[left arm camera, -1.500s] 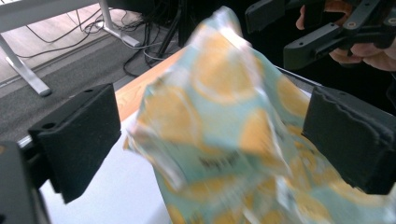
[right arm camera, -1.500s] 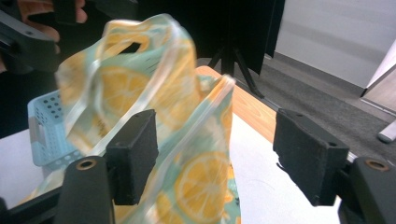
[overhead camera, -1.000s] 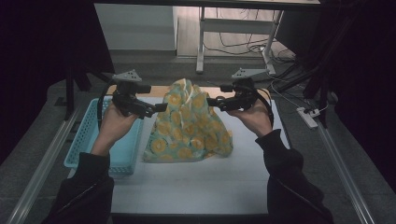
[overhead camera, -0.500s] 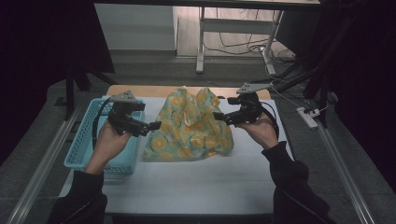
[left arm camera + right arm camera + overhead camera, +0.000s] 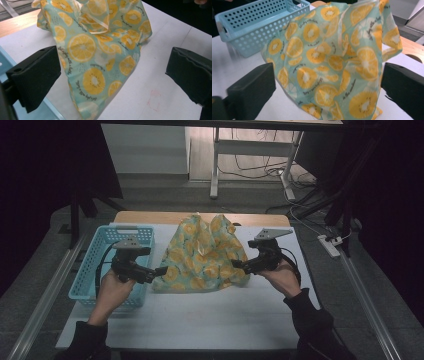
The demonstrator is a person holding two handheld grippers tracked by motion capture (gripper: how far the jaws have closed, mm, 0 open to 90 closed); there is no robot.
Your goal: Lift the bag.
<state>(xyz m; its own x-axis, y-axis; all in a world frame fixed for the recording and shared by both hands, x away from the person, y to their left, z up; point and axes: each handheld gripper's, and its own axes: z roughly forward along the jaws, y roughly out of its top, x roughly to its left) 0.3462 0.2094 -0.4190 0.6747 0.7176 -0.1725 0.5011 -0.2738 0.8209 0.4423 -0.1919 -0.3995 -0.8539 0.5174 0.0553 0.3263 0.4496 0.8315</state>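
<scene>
A light-green cloth bag (image 5: 202, 255) printed with orange slices sits crumpled and half upright in the middle of the white table (image 5: 200, 315). My left gripper (image 5: 159, 271) is at its left edge and my right gripper (image 5: 236, 266) at its right edge, both low over the table. In the left gripper view my left gripper (image 5: 112, 75) is open, with the bag (image 5: 82, 47) just ahead and no pad touching it. In the right gripper view my right gripper (image 5: 327, 87) has just been opening; the bag (image 5: 337, 62) hangs between and beyond the wide jaws, untouched.
A light-blue perforated basket (image 5: 107, 228) stands on the table left of the bag, under my left hand; its wall (image 5: 262, 32) is close behind the bag. A wooden strip (image 5: 150, 217) runs along the far edge. Metal rails flank the table.
Both hands have come down and nearer the front edge. The bag, held up by its top a second ago, has been let go and has slumped onto the table.
</scene>
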